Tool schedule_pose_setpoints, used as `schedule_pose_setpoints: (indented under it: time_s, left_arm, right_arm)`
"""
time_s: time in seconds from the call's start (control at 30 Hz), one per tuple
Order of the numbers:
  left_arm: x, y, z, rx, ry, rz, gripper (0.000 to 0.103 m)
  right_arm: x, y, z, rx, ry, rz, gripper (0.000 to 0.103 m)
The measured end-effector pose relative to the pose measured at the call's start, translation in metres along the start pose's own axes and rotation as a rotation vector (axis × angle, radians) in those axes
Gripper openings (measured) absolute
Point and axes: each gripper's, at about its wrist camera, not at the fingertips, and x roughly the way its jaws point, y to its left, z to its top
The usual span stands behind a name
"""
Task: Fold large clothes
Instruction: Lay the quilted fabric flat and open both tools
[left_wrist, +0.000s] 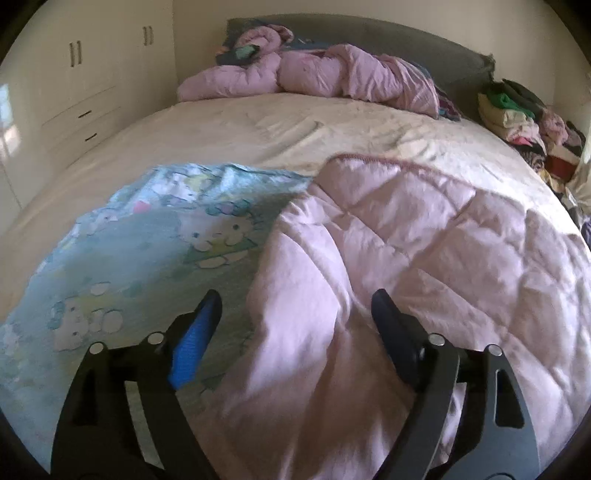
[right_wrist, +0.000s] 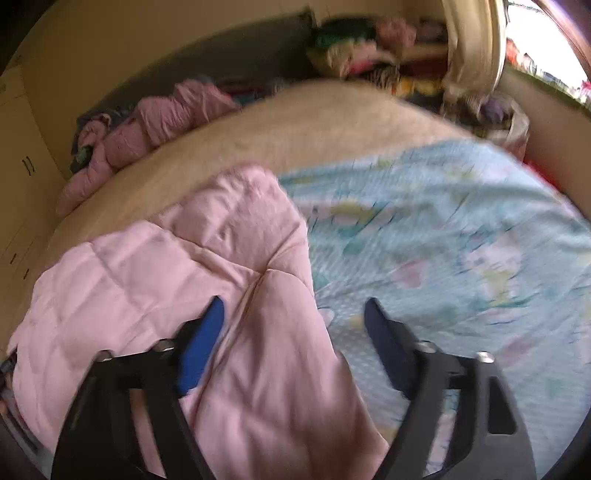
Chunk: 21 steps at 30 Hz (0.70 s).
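Note:
A large quilt lies on the bed, pink (left_wrist: 406, 240) on one side and pale blue with a cartoon print (left_wrist: 147, 236) on the other. In the left wrist view a pink flap is folded over the blue face. My left gripper (left_wrist: 295, 299) hovers just above that fold line, its jaws wide apart and its pads off the cloth. The blurred right wrist view shows the pink flap (right_wrist: 184, 251) on the left and the blue face (right_wrist: 443, 221) on the right. My right gripper (right_wrist: 294, 302) is open over the pink edge, gripping nothing.
The cream bed sheet (left_wrist: 221, 125) lies bare beyond the quilt. A crumpled pink duvet (left_wrist: 332, 70) lies against the grey headboard. A pile of mixed clothes (left_wrist: 517, 118) fills the far right side. White wardrobes (left_wrist: 74, 74) stand left; a curtain (right_wrist: 472, 44) hangs beside a window.

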Motion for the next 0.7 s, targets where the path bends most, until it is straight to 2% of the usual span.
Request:
schedule_pose_setpoints:
  time_s: [0.07,0.13,0.2,0.23,0.33,0.43,0.53,0.7]
  left_arm:
    - [-0.018,0.000,0.003,-0.008,-0.018,-0.001,0.083]
    - [-0.042,-0.007,0.005,0.004,-0.045,-0.017,0.091]
    - [-0.064,-0.022,0.002,0.029,-0.066,-0.033,0.093]
    - [-0.071,-0.030,0.000,0.046,-0.072,-0.041,0.093]
    - [-0.084,-0.061,-0.009,0.115,-0.070,-0.077,0.093]
    - [-0.080,-0.089,-0.028,0.163,-0.037,-0.110,0.093]
    - [-0.062,-0.110,-0.043,0.209,0.021,-0.143,0.093]
    - [-0.034,-0.112,-0.052,0.188,0.065,-0.153,0.095]
  right_arm:
    - [-0.024,0.008,-0.006,-0.050,-0.045,0.004,0.084]
    - [-0.046,0.022,-0.014,-0.108,-0.074,0.059,0.086]
    - [-0.063,0.039,-0.023,-0.166,-0.091,0.101,0.087]
    - [-0.074,0.053,-0.030,-0.209,-0.097,0.148,0.089]
    - [-0.084,0.095,-0.044,-0.321,-0.071,0.211,0.092]
    - [-0.083,0.127,-0.057,-0.390,-0.039,0.248,0.092]
    - [-0.069,0.149,-0.065,-0.443,0.002,0.233,0.092]
    - [-0.035,0.166,-0.073,-0.481,0.112,0.181,0.098]
